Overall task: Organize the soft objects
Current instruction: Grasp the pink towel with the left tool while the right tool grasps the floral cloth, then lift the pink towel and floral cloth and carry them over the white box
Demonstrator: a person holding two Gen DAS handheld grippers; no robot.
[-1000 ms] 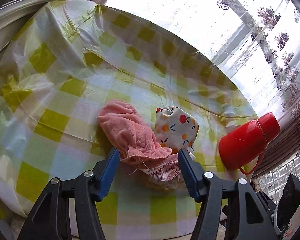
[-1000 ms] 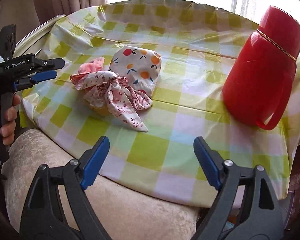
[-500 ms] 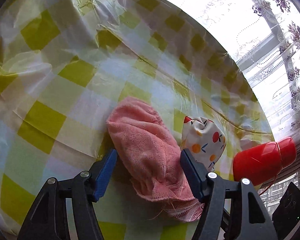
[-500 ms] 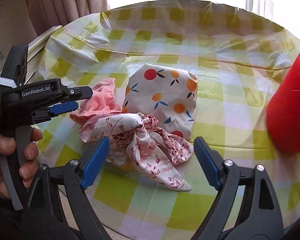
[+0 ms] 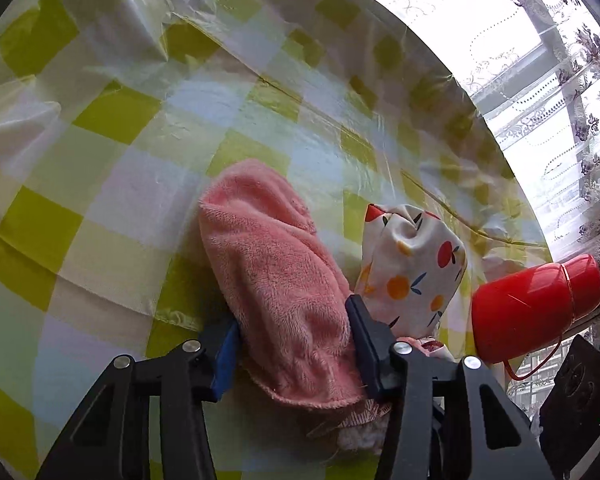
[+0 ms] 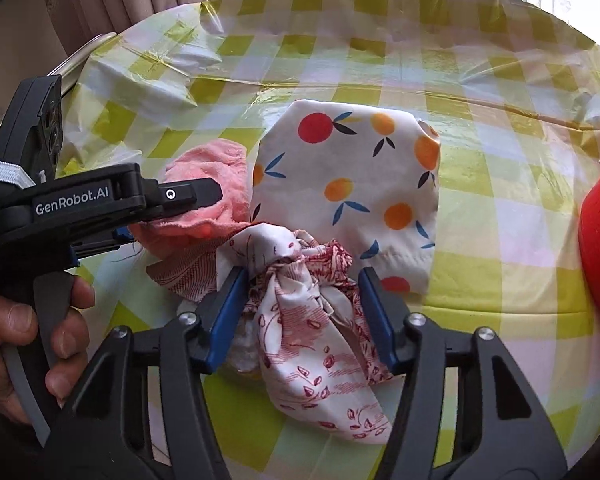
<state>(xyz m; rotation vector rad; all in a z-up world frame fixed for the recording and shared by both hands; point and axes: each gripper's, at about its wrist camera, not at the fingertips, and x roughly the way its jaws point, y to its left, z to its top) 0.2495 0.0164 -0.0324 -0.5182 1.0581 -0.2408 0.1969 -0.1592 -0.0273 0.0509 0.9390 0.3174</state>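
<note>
Cloths lie bunched together near the front edge of a round table covered in a yellow-green checked plastic sheet [image 6: 480, 216]. A fluffy pink towel [image 5: 276, 280] sits between the pads of the left gripper [image 5: 292, 332], whose jaws have just been closing and now press against both its sides. Just beside it, a knotted white scarf with red print [image 6: 312, 320] lies between the pads of the right gripper [image 6: 300, 300]; those jaws have also just been closing, and both pads now touch the bundle. Behind the scarf and touching it rests a white pouch printed with oranges [image 6: 352, 184]. A hand [image 6: 24, 336] grips the left tool's handle. Off to the right stands a red flask [image 5: 536, 304], apart from the cloths.
</note>
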